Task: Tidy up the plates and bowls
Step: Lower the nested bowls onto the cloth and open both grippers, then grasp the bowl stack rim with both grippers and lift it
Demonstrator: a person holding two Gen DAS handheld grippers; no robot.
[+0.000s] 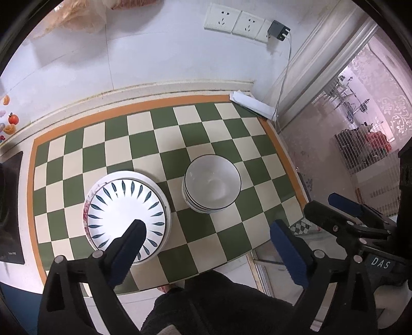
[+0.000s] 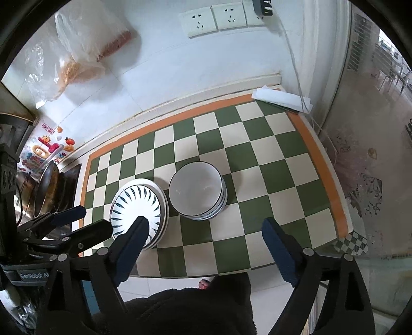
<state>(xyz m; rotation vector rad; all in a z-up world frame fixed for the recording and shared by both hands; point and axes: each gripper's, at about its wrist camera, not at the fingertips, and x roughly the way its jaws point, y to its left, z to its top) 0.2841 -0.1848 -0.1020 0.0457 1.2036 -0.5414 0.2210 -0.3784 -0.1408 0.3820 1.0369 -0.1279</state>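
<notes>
A stack of plates (image 1: 123, 206) (image 2: 139, 203), the top one white with dark blue leaf strokes, sits on the green and cream checkered mat (image 1: 164, 144) (image 2: 257, 154). Just to its right stands a stack of white bowls (image 1: 212, 184) (image 2: 197, 190) with thin dark rims. My left gripper (image 1: 208, 226) hovers open above the mat's near side, with nothing between its fingers. My right gripper (image 2: 206, 224) hangs open and empty in the same way. Each gripper shows in the other's view: the right gripper (image 1: 324, 203) at the right, the left gripper (image 2: 92, 219) at the left.
The mat lies on a counter against a white tiled wall with sockets (image 1: 233, 20), a plugged charger (image 1: 278, 31) and its cable. Folded white paper (image 2: 282, 99) lies at the back right corner. Plastic bags (image 2: 77, 51) hang on the wall; a pan (image 2: 49, 185) stands left. Dark clothing (image 2: 193, 304) fills the bottom.
</notes>
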